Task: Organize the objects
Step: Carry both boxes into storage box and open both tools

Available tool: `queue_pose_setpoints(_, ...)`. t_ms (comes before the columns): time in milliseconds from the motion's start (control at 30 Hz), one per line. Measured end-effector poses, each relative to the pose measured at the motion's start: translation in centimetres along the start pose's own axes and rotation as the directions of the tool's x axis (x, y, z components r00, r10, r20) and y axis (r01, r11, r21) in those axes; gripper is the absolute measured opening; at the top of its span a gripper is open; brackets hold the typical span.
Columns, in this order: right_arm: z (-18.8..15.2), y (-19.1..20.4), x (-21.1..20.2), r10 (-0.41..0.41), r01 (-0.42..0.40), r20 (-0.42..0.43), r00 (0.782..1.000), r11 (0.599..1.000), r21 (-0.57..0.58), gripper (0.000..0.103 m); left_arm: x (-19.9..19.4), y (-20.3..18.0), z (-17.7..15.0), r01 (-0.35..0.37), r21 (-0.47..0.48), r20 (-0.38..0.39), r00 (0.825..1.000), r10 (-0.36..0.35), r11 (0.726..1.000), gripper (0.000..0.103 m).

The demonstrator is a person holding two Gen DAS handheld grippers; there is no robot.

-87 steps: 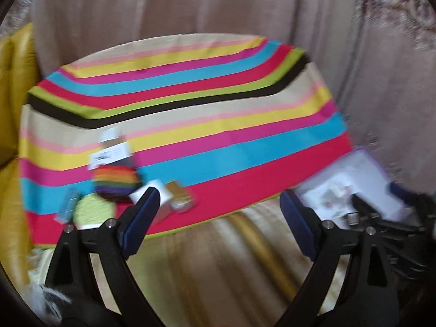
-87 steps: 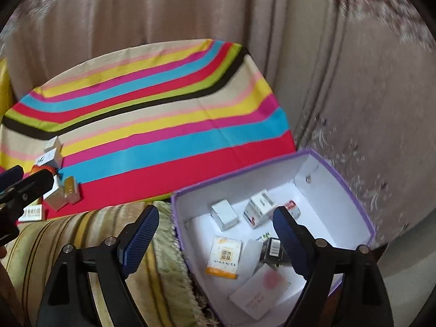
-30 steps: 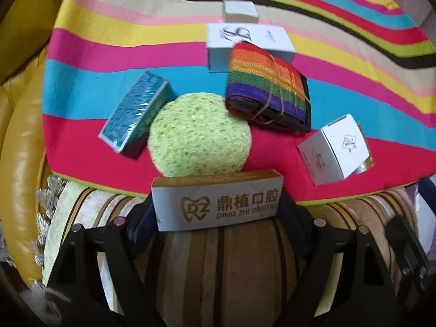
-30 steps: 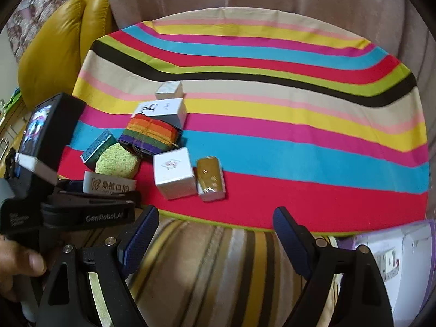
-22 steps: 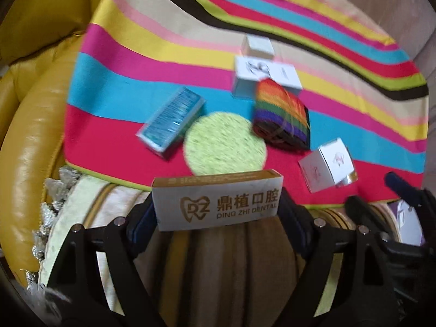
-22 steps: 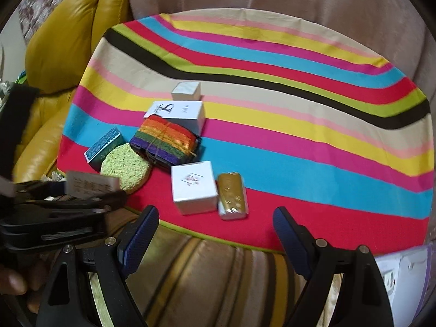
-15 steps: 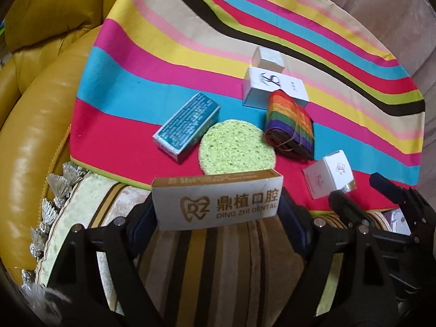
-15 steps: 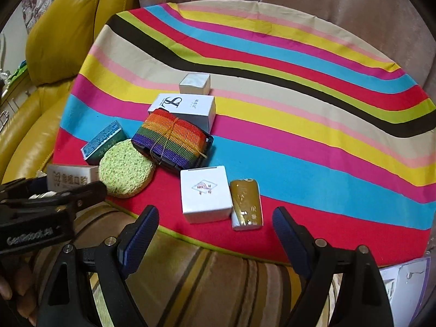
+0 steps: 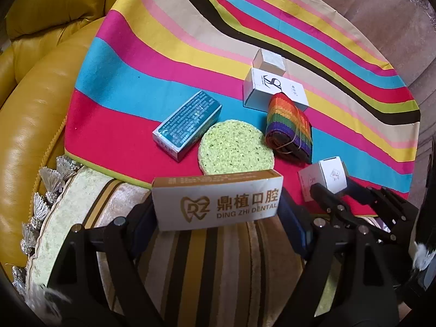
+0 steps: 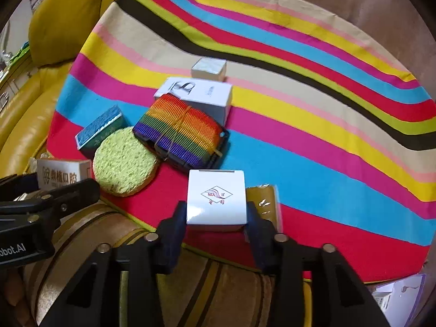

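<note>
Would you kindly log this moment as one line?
left gripper: shut on gold-and-white dental box | right gripper: closed around white square box on striped cloth

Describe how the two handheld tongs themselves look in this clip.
Both the left tongs and right tongs have black skeletal linkage frames with round silver pivot screws and dark blue finger pads. Seen from the right wrist, the left unit's black body carries white lettering ending "obot.AI". No cables or sleeves are visible.

Matt woven striped cloth (image 10: 313, 125); glossy yellow leather sofa (image 9: 35, 114); rough porous green sponge (image 9: 235, 147); smooth cardboard white box (image 10: 216, 197).
</note>
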State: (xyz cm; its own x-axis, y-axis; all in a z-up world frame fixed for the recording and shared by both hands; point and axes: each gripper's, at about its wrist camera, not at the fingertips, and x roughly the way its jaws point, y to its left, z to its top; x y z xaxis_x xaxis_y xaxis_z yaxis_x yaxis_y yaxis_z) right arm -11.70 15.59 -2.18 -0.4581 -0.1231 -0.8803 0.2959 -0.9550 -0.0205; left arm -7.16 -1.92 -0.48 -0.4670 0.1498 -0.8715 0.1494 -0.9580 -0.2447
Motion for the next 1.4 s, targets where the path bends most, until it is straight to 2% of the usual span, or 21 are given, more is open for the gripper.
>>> queue_pose_setpoints(233,-0.5,-0.5,-1.9,0.009,-0.011,0.070,0.998,1.000,0.022,0.042,-1.1,-0.7,0.1,0.015,0.027,0.060,0.998,-0.016,1.000,0.083)
queue_pose_setpoints(533,-2.5,-3.1,-5.0,0.012,-0.030,0.110,0.994,0.986,0.167,0.042,-2.3,-3.9,-0.6,0.060,0.120,0.089,0.994,-0.071,0.991,0.083)
queue_pose_setpoints(800,-6.4,-6.5,-7.9,-0.041,0.002,0.124,0.991,0.953,0.302,0.042,-2.7,-7.9,-1.6,0.100,0.217,0.091,0.988,-0.122,0.971,0.083)
queue_pose_setpoints(1067,-9.9,-10.5,-10.2,-0.149,0.093,0.102,0.984,0.905,0.416,0.042,-3.0,-12.8,-2.9,0.151,0.336,0.088,0.978,-0.191,0.930,0.083)
queue_pose_setpoints(1233,-11.9,-12.3,-11.5,-0.226,0.165,0.079,0.971,0.869,0.466,0.042,-3.1,-15.8,-3.8,0.188,0.400,0.068,0.970,-0.234,0.897,0.083)
queue_pose_setpoints(1400,-13.8,-14.3,-12.5,-0.249,0.176,0.074,0.966,0.838,0.517,0.042,-3.2,-18.9,-4.9,0.225,0.461,0.042,0.961,-0.274,0.858,0.083)
